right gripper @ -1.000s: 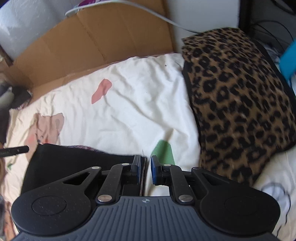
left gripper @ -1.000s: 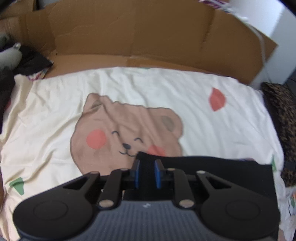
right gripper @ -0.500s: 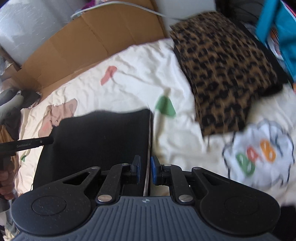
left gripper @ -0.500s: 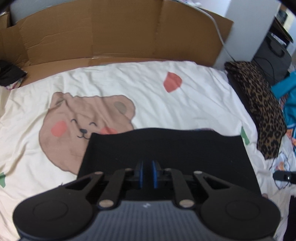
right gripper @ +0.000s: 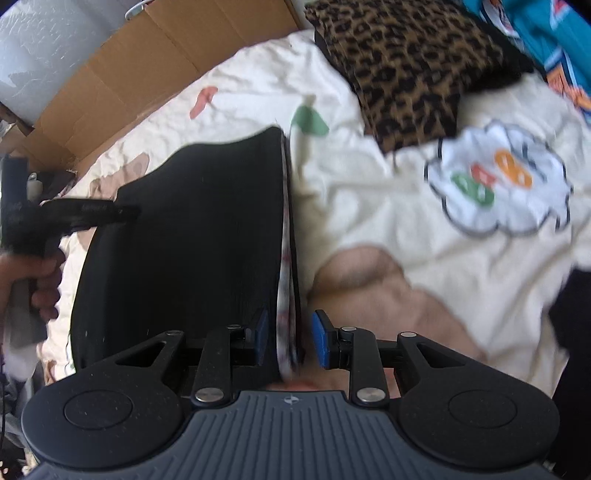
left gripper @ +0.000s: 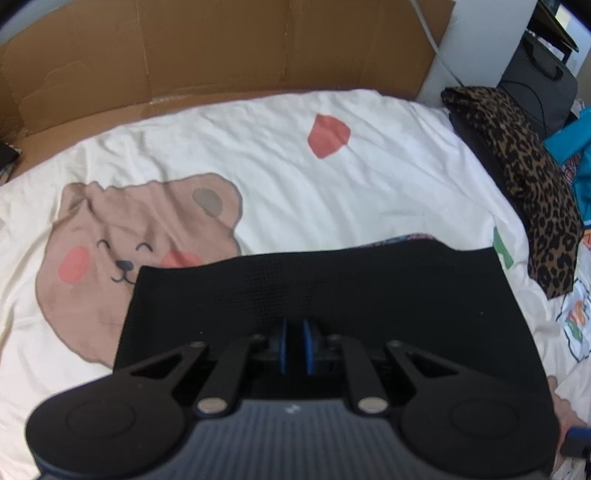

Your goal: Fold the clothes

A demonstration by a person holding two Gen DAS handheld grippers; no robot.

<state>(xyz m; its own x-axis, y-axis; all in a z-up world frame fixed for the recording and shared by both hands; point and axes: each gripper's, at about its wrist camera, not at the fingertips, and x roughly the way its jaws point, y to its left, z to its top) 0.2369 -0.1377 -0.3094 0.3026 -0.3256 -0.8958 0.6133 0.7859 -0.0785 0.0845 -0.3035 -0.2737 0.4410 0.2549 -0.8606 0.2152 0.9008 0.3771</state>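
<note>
A black garment lies flat on the cream bear-print bedsheet, folded, with a light patterned inner layer showing along its right edge. My left gripper is shut on its near edge. In the right wrist view the left gripper comes in from the left, held by a hand, at the garment's far-left corner. My right gripper stands open. The garment's right edge runs between its blue pads with a gap on each side.
A leopard-print cloth lies along the bed's right side, also in the right wrist view. Flattened cardboard lines the far edge. A teal garment sits at the far right. A hand shows at the lower right.
My right gripper has opened and let go of the garment's right edge. Both cameras have drawn back, so more of the black garment shows. The left gripper stays shut on it.
</note>
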